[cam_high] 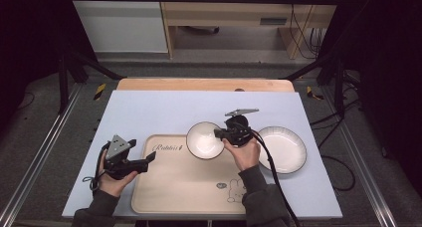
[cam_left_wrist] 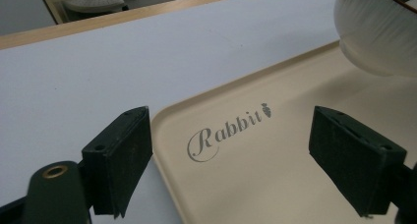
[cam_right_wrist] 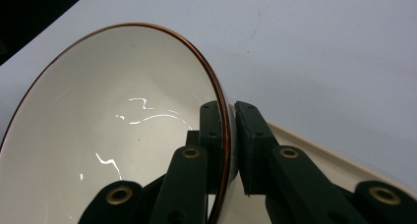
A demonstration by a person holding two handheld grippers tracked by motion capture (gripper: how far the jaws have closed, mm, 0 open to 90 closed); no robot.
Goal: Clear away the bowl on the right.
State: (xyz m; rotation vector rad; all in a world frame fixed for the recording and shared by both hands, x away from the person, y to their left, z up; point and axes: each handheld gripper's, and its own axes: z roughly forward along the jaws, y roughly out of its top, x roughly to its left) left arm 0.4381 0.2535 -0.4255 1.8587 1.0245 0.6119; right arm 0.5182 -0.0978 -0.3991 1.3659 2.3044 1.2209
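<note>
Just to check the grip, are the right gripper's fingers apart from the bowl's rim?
No, the fingers clamp the bowl at its rim.

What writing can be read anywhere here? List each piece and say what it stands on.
"Rabbit", in grey script with a small carrot mark after it, stands on the beige tray, near its far left corner.
A small dark mark beside the rabbit drawing on the tray's near right part is too small to read.
The bowl and the plate bear no writing.
</note>
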